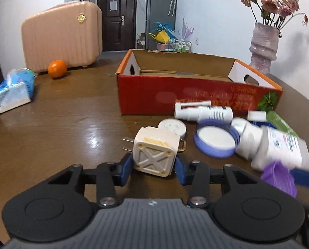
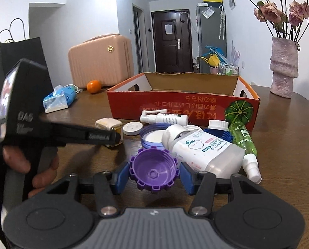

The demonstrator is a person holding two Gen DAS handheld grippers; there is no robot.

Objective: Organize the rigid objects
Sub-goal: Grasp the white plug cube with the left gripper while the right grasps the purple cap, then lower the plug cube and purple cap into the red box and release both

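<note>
We grip plug adapter (image 1: 154, 153) between left gripper (image 1: 153, 167) jaws, purple cap (image 2: 153, 171) between right gripper (image 2: 153, 174) jaws. We lift straight, carry over red box (image 1: 154, 95) ahead, release low.

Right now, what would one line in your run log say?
left fingers: clamped on cream plug adapter | right fingers: clamped on purple cap | red box: empty
</note>
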